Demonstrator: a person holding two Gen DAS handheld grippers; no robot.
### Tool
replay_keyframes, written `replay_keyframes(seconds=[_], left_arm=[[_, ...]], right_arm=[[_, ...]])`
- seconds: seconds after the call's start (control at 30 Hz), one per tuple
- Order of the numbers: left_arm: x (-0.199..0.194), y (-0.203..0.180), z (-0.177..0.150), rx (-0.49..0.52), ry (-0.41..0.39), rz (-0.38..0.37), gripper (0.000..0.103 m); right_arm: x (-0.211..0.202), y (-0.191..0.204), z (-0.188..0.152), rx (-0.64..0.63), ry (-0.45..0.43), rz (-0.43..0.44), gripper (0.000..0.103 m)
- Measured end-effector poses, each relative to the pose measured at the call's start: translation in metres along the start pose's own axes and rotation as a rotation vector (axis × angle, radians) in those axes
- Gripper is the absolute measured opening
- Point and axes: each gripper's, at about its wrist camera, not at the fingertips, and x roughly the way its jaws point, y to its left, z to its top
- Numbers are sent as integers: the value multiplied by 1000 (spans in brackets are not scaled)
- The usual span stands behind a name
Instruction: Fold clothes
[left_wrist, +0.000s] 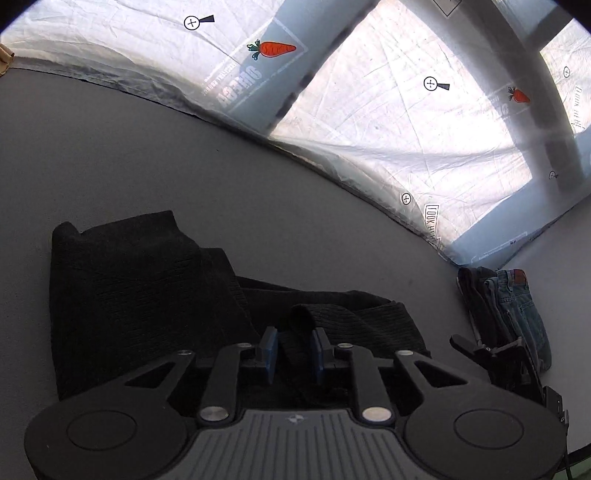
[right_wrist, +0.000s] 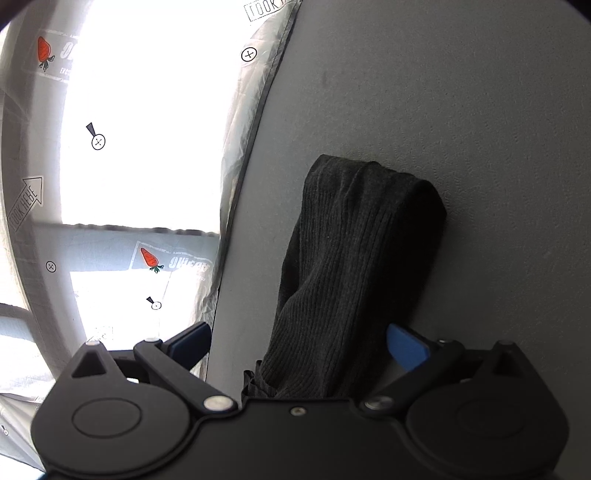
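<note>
While the left tongs (left_wrist: 294, 352) pinched a thin fold of the black knit top (left_wrist: 147, 295) on the grey table (left_wrist: 184, 166), the right tongs (right_wrist: 299, 347) stood wide open around its far end. That small bite could slip out if pulled hard.

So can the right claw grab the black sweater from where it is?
Probably yes. The right claw is wide open, and the black sweater already lies between its blue pads on the grey table. Nothing blocks it; it only needs to close.
</note>
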Motion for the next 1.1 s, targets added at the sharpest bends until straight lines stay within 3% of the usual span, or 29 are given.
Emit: replay_keyframes(seconds=[0.13,0.23,0.33,0.4,0.43,0.53,0.67,0.77,0.93,1.1], left_arm=[[-14,3,-2,-3,-58,1,47],[-27,19,4,-57,-107,68,49],[-32,42,8,-126,-114,188,49],[-33,58,7,-157,-91,275,49],[-32,65,6,-171,-80,310,49],[-33,82,2,-223,-51,364,49],[-33,101,-7,-252,-12,394,49],[-30,106,-7,-265,6,395,49],[-28,108,-4,-235,15,383,50],[-26,108,-2,-224,22,376,52]], right_arm=[[-7,5,-2,-27,44,83,102],[8,11,-7,-9,117,138,99],[34,21,-18,-17,216,152,88],[53,27,-27,-38,287,141,63],[62,30,-32,-51,320,126,58],[84,39,-47,-104,402,95,51],[109,53,-69,-203,466,-9,51],[119,60,-79,-298,465,-116,50],[129,66,-84,-336,462,-119,54],[142,68,-82,-269,476,-77,52]])
